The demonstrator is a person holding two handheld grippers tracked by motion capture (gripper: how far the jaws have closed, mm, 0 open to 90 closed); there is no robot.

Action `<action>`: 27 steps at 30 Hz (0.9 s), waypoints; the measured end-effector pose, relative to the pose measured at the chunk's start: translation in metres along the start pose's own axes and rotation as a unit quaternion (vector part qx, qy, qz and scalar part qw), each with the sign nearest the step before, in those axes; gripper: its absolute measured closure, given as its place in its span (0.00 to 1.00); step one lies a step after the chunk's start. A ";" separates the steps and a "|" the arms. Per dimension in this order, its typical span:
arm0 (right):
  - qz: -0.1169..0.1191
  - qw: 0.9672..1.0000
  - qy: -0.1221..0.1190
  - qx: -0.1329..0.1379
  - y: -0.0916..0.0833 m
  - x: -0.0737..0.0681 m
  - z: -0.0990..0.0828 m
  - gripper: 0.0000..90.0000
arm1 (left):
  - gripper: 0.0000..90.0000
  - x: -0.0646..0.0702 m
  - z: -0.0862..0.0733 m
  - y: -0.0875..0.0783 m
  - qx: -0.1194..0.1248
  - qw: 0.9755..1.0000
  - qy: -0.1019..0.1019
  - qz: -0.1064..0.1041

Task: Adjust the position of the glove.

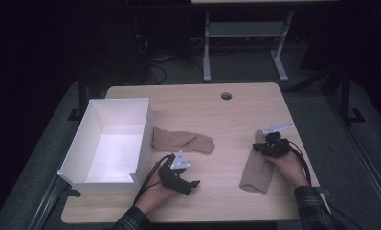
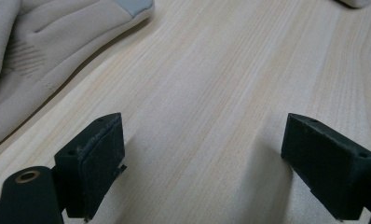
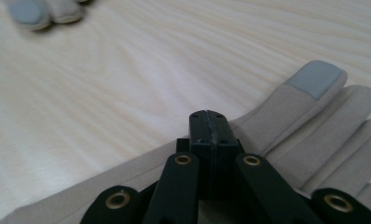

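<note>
Beige knit glove with a grey fingertip pad (image 3: 314,116) lies at the lower right of the high view, under the right gripper (image 3: 210,128), whose jaws are pressed together above the fabric; whether they pinch it is hard to make out. No writing is readable. A second beige glove (image 1: 183,141) lies mid-table beside the white open box (image 1: 90,143). The left gripper (image 2: 202,158) stands wide apart over bare light wooden table (image 2: 221,70).

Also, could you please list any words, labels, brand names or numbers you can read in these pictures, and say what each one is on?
None: no readable text in these pictures.
The white box, the two beige gloves, the wooden table and both grippers bear no lettering or marks that can be made out.
</note>
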State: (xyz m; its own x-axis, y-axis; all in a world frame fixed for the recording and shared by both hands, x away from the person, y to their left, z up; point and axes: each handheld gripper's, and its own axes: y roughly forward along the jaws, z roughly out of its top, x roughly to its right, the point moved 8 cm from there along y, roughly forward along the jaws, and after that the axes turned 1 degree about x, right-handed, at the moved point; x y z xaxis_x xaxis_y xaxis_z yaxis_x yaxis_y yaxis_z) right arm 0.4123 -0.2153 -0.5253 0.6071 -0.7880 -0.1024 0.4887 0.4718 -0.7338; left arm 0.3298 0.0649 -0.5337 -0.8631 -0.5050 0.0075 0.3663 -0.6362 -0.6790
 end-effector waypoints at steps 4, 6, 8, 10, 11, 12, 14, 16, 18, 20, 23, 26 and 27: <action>0.030 0.999 -0.017 -0.004 0.001 -0.016 -0.001 1.00 | 0.14 0.000 0.000 0.000 0.000 1.000 0.000 0.000; 0.041 0.999 -0.033 -0.006 0.002 -0.023 -0.002 1.00 | 0.14 0.000 0.000 0.000 0.000 1.000 0.000 0.000; 0.050 0.998 -0.042 -0.007 0.002 -0.030 -0.002 1.00 | 0.14 0.000 0.000 0.000 0.000 1.000 0.000 0.000; 0.054 0.997 -0.046 -0.010 0.003 -0.037 -0.002 1.00 | 0.14 0.000 0.000 0.000 0.000 1.000 0.000 0.000; 0.056 0.997 -0.048 -0.011 0.003 -0.040 -0.002 1.00 | 0.14 0.000 0.000 0.000 0.000 1.000 0.000 -0.001; 0.061 0.997 -0.051 -0.012 0.003 -0.043 -0.002 1.00 | 0.14 0.000 0.000 0.000 0.000 1.000 0.000 -0.001; 0.064 0.996 -0.058 -0.012 0.005 -0.048 -0.002 1.00 | 0.14 0.000 0.000 0.000 0.000 1.000 0.000 -0.001; 0.067 0.996 -0.057 -0.012 0.005 -0.049 -0.001 1.00 | 0.14 0.000 0.000 0.000 -0.001 1.000 0.000 -0.001; 0.074 0.996 -0.050 -0.008 0.006 -0.048 -0.002 1.00 | 0.14 0.000 0.000 0.000 -0.001 1.000 0.000 -0.001; 0.074 0.996 -0.049 -0.008 0.005 -0.048 -0.002 1.00 | 0.14 0.000 0.000 0.000 0.000 1.000 0.000 -0.001; 0.078 0.996 -0.042 -0.005 0.005 -0.048 -0.002 0.95 | 0.14 0.000 0.000 0.000 -0.001 1.000 0.001 -0.001; 0.080 0.996 -0.031 0.013 -0.002 -0.045 0.002 0.85 | 0.14 0.000 0.000 0.000 -0.001 1.000 0.001 -0.001; 0.075 0.997 -0.030 0.017 -0.005 -0.042 0.002 0.83 | 0.14 0.000 0.000 0.000 -0.001 1.000 0.000 -0.001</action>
State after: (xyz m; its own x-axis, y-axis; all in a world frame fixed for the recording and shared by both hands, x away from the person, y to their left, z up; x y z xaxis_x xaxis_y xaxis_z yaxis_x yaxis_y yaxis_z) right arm 0.3858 -0.1830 -0.5161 0.7109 -0.6829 -0.1681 0.4098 0.5965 -0.6901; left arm 0.3297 0.0649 -0.5336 -0.8638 -0.5038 0.0082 0.3647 -0.6362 -0.6799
